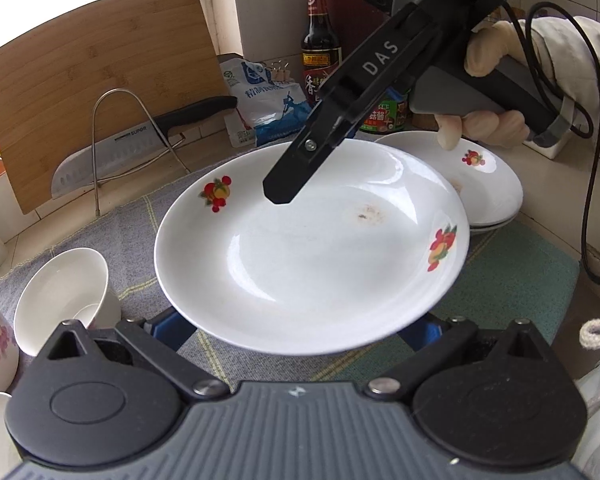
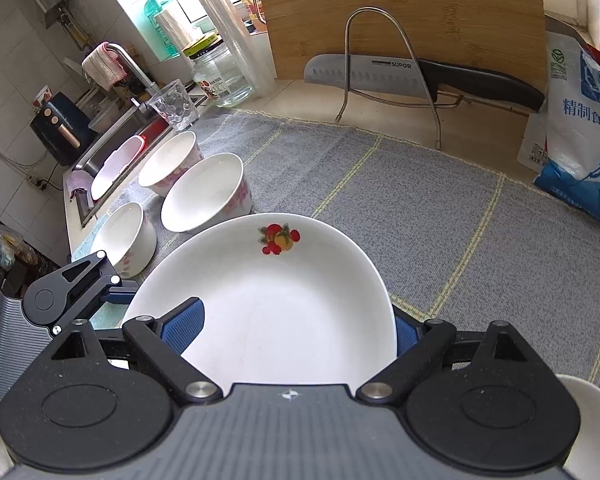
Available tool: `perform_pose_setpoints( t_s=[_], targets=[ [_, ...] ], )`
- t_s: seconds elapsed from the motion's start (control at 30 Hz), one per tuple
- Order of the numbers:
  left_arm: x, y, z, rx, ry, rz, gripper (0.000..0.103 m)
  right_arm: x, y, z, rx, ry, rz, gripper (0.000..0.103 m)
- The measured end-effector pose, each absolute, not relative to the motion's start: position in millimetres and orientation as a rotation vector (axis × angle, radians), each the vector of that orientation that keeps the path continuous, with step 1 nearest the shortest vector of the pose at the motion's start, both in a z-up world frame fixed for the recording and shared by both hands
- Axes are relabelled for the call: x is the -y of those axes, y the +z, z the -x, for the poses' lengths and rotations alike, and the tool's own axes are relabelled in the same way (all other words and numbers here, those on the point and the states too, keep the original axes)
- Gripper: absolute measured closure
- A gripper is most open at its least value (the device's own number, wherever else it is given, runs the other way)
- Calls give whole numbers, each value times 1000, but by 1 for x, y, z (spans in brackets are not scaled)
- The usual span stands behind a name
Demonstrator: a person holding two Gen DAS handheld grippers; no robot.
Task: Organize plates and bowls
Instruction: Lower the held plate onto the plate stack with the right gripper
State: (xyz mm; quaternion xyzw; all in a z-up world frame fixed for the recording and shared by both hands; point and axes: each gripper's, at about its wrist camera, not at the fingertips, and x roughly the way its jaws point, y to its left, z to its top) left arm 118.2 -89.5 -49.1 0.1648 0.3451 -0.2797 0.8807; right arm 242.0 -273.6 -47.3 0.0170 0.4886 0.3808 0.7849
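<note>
A white plate (image 1: 300, 260) with fruit prints hangs above the grey checked cloth (image 1: 132, 232), its right rim over a stack of like plates (image 1: 496, 188). My left gripper (image 1: 296, 330) has both blue pads set wide against the plate's near rim, their tips hidden under it. My right gripper (image 1: 282, 194) reaches in from the upper right onto the far rim. In the right wrist view the plate (image 2: 280, 300) lies tilted between the right gripper's (image 2: 296, 332) pads, and the left gripper (image 2: 120, 292) meets its left rim. Three white bowls (image 2: 204, 192) stand to the left.
A wire rack (image 2: 396, 60) holds a knife (image 2: 380, 74) in front of a leaning cutting board (image 2: 420, 12). A salt bag (image 2: 580, 128) and a sauce bottle (image 1: 320, 44) stand at the back. A glass (image 2: 176, 106) and a jar (image 2: 220, 76) stand beside the sink (image 2: 116, 136).
</note>
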Motion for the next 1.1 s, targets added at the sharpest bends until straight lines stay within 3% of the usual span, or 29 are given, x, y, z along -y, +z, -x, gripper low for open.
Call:
perform_pose_setpoints(
  t_s=[1.1],
  targets=[
    [172, -61, -136, -672, -932, -464, 0, 406, -44, -182, -1006, 487, -190, 7]
  ],
)
